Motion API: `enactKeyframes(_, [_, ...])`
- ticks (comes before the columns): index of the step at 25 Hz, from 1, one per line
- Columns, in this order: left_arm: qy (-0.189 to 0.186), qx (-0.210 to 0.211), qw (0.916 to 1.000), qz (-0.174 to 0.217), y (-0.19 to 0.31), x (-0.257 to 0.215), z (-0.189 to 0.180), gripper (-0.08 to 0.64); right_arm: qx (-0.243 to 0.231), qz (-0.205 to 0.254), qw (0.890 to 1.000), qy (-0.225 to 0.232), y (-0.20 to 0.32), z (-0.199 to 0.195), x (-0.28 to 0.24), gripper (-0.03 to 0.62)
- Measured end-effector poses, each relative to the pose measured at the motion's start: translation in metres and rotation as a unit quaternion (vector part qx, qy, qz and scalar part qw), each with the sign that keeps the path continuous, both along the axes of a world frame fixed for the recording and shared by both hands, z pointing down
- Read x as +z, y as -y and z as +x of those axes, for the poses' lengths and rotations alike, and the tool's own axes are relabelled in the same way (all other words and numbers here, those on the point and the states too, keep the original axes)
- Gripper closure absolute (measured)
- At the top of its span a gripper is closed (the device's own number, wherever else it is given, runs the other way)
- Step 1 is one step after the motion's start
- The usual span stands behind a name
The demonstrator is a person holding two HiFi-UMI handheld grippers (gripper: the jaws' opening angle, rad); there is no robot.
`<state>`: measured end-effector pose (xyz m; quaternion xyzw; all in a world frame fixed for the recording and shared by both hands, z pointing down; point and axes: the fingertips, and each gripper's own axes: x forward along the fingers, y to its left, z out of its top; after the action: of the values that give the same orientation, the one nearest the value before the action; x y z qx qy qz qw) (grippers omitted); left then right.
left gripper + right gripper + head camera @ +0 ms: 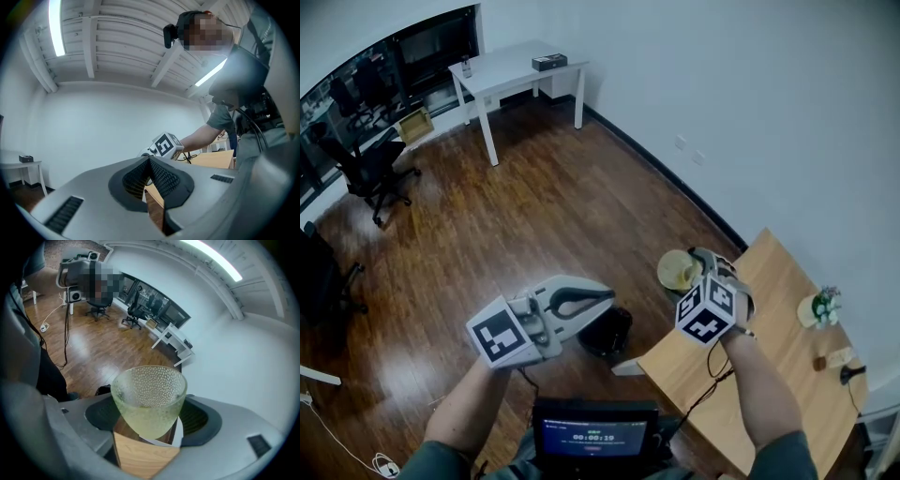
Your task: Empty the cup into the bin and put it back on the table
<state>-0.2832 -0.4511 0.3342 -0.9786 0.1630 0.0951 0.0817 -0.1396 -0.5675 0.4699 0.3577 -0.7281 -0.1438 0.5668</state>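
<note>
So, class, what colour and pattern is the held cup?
Translucent pale yellow-green cup, dotted all over; right gripper view.

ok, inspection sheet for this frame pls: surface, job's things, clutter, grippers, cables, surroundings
surface: wooden table, mostly bare.
job's things: cup held in the air near the table's edge, contents unclear; black bin on the floor beside the table.
clutter: plant and small items along the table's wall side.
grippers: right gripper shut on cup; left gripper shut, empty.
cables: black cable below the right gripper; white cable on the floor.
surroundings: white desk, chairs.
</note>
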Motion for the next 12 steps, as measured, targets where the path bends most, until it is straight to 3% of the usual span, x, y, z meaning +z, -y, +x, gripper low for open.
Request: enactKeyframes(12, [0.007, -0.004, 0.9999, -0.011, 0.011, 0.008, 0.004, 0.56, -0.038, 0.001, 0.996, -0.086, 0.011, -0.003, 0.015, 0.21])
